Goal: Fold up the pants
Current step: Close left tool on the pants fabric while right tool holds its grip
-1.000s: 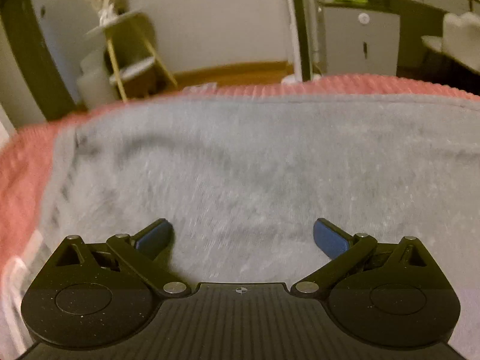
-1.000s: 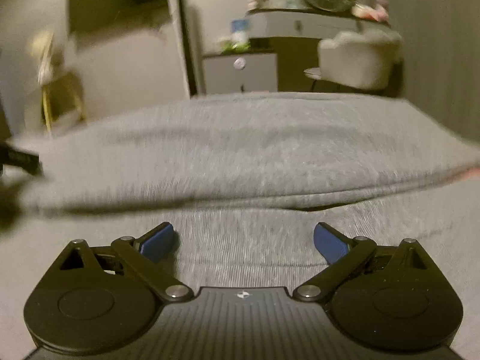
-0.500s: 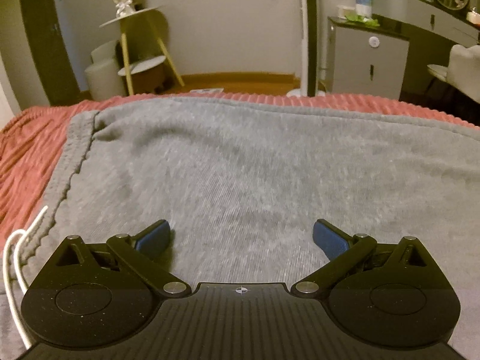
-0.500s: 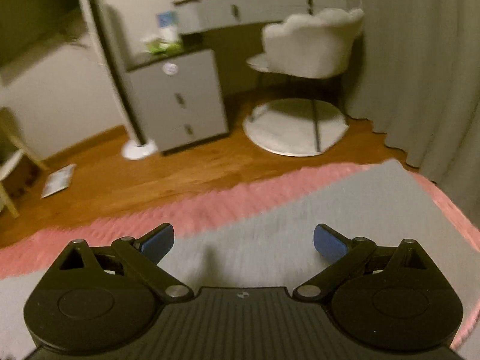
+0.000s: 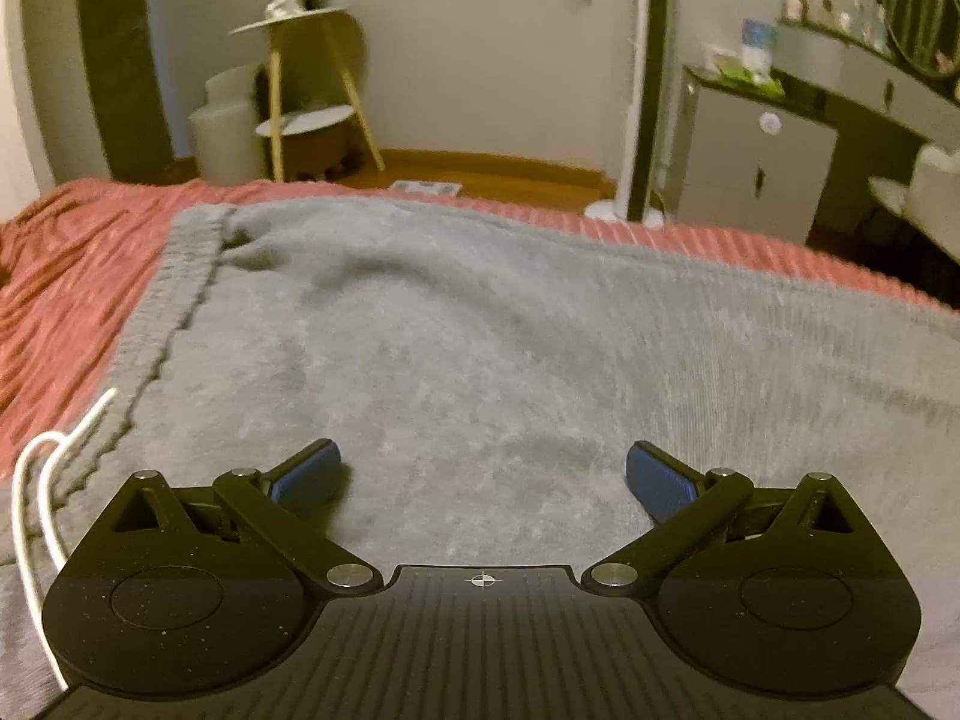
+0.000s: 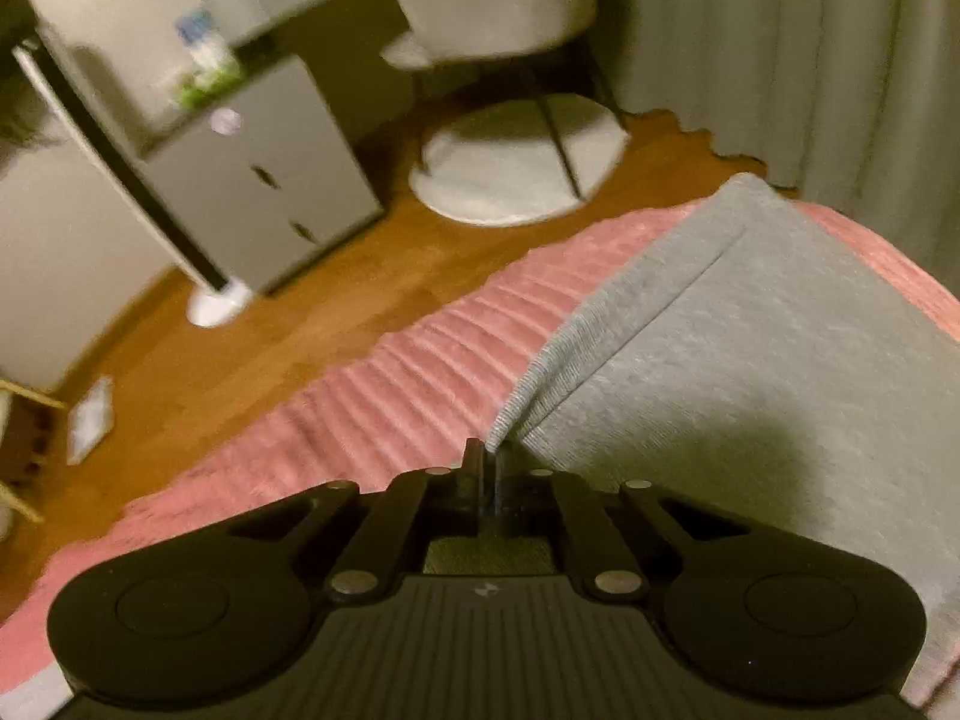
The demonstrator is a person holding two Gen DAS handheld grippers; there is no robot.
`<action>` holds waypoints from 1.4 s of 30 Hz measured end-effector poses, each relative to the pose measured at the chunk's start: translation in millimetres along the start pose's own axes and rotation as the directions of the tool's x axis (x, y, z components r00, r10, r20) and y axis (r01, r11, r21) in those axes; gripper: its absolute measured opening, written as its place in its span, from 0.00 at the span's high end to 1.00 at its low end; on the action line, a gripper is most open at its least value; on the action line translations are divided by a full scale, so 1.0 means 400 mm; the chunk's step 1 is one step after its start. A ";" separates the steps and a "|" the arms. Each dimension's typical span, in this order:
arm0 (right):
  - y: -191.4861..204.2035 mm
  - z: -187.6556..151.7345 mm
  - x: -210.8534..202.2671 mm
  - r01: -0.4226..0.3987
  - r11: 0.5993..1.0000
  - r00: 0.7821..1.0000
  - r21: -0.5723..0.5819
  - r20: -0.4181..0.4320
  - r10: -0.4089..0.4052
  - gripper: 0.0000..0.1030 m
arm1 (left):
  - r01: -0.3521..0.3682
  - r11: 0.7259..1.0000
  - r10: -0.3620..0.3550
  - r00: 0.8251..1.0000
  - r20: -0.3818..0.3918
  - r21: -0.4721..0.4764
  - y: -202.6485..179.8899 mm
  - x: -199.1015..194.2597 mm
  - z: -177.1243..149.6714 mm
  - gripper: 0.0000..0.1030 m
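Right gripper (image 6: 483, 468) closed, pinching the pants (image 6: 750, 360) hem by the bed (image 6: 390, 396) edge; left gripper (image 5: 483, 474) wide open, empty. Next: lift hem toward waistband (image 5: 162, 312).

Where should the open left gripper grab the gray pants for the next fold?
Probably the ribbed waistband edge of the gray pants, coming in from the left over the pink bedspread. That hem is a thick, free border lying flat, so one finger can slide under it. The left gripper is open over flat mid-cloth, which gives nothing to pinch. The right gripper is already shut on the cuff edge.
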State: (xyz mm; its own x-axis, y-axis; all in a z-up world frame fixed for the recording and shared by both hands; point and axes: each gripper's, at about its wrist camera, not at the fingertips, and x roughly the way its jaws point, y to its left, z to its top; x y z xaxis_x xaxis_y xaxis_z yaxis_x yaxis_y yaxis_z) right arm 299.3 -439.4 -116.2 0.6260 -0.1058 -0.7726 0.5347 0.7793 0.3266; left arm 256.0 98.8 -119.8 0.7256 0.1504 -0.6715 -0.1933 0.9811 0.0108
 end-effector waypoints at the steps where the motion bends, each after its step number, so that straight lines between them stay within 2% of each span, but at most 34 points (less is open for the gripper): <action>1: -0.027 -0.027 -0.058 -0.049 0.999 0.999 -0.001 0.016 0.049 0.98 | 0.002 1.000 -0.002 1.000 0.010 -0.012 0.009 -0.012 0.004 0.00; 3: -0.084 -0.100 -0.174 -0.122 0.992 0.991 -0.011 0.049 0.123 0.98 | 0.009 0.999 -0.007 0.999 0.048 -0.035 0.029 -0.043 0.012 0.00; 5: -0.144 -0.209 -0.286 -0.140 0.989 0.986 -0.047 0.079 0.144 0.98 | 0.014 0.998 -0.009 0.996 0.093 -0.054 0.050 -0.078 0.014 0.00; 7: -0.218 -0.353 -0.379 -0.141 0.989 0.988 -0.038 0.055 0.143 0.98 | 0.025 0.997 -0.016 0.993 0.121 -0.070 0.068 -0.104 0.016 0.00; 11: -0.334 -0.577 -0.426 -0.116 0.993 0.993 0.013 -0.023 0.116 1.00 | 0.104 0.980 -0.082 0.988 0.129 -0.170 0.109 -0.123 0.018 0.00; 12: -0.350 -0.597 -0.431 -0.139 0.990 0.990 0.025 0.009 0.139 1.00 | 0.115 0.977 -0.093 0.988 0.124 -0.182 0.112 -0.119 0.020 0.00; 14: -0.353 -0.576 -0.457 -0.152 0.988 0.987 0.023 0.060 0.151 0.97 | 0.115 0.976 -0.099 0.991 0.090 -0.187 0.110 -0.104 0.028 0.00; 15: -0.343 -0.560 -0.476 -0.150 0.989 0.982 -0.001 0.117 0.149 0.96 | 0.117 0.975 -0.104 0.992 0.077 -0.188 0.107 -0.096 0.035 0.00; 18: -0.283 -0.515 -0.497 -0.071 0.988 0.963 -0.138 0.248 0.104 0.95 | 0.118 0.974 -0.109 0.992 0.061 -0.191 0.096 -0.074 0.060 0.00; 20: -0.240 -0.472 -0.460 -0.033 0.988 0.964 -0.148 0.258 0.071 0.94 | 0.098 0.977 -0.097 0.995 0.016 -0.191 0.082 -0.039 0.084 0.00; 23: -0.195 -0.429 -0.403 -0.027 0.991 0.961 -0.128 0.269 0.061 0.93 | 0.059 0.984 -0.067 0.997 -0.047 -0.167 0.057 0.013 0.123 0.00; 25: -0.157 -0.410 -0.369 0.015 0.987 0.960 -0.158 0.279 0.030 0.93 | 0.020 0.990 -0.024 0.999 -0.031 -0.136 0.037 0.026 0.152 0.00; 27: -0.129 -0.406 -0.329 0.072 0.974 0.953 -0.215 0.303 -0.004 0.88 | -0.008 0.996 0.007 1.000 -0.013 -0.086 0.009 0.045 0.176 0.00; 29: -0.126 -0.408 -0.296 0.097 0.965 0.953 -0.242 0.303 -0.020 0.65 | -0.033 0.999 0.032 0.999 -0.038 -0.032 -0.015 0.081 0.193 0.00; 32: -0.121 -0.405 -0.269 0.125 0.951 0.947 -0.282 0.321 -0.029 0.52 | -0.047 0.999 0.049 0.997 -0.065 0.021 -0.040 0.131 0.197 0.00; 35: -0.109 -0.407 -0.278 0.216 0.910 0.926 -0.354 0.369 -0.076 0.52 | -0.030 0.998 0.033 0.998 -0.058 0.051 -0.059 0.161 0.183 0.00; 38: -0.112 -0.407 -0.285 0.289 0.890 0.900 -0.353 0.417 -0.126 0.52 | -0.050 0.991 0.058 0.996 -0.062 0.124 -0.083 0.184 0.170 0.04; 39: -0.116 -0.408 -0.280 0.291 0.889 0.901 -0.354 0.414 -0.131 0.52 | -0.056 0.987 0.063 0.997 -0.045 0.148 -0.091 0.186 0.168 0.07; 41: -0.124 -0.411 -0.258 0.309 0.879 0.910 -0.363 0.381 -0.163 0.51 | -0.062 0.983 0.070 0.996 -0.046 0.171 -0.105 0.193 0.169 0.20; 42: -0.125 -0.411 -0.257 0.327 0.872 0.907 -0.366 0.381 -0.180 0.51 | -0.063 0.984 0.071 0.997 -0.042 0.168 -0.108 0.192 0.171 0.21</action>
State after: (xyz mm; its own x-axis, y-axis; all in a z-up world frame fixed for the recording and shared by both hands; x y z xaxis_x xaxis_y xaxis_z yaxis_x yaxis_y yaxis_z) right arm 114.8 -365.9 -142.5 0.6876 -0.4715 -0.5522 0.4629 0.8706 -0.1668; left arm 365.4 76.3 -121.1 0.6814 0.2146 -0.6998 -0.1250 0.9761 0.1776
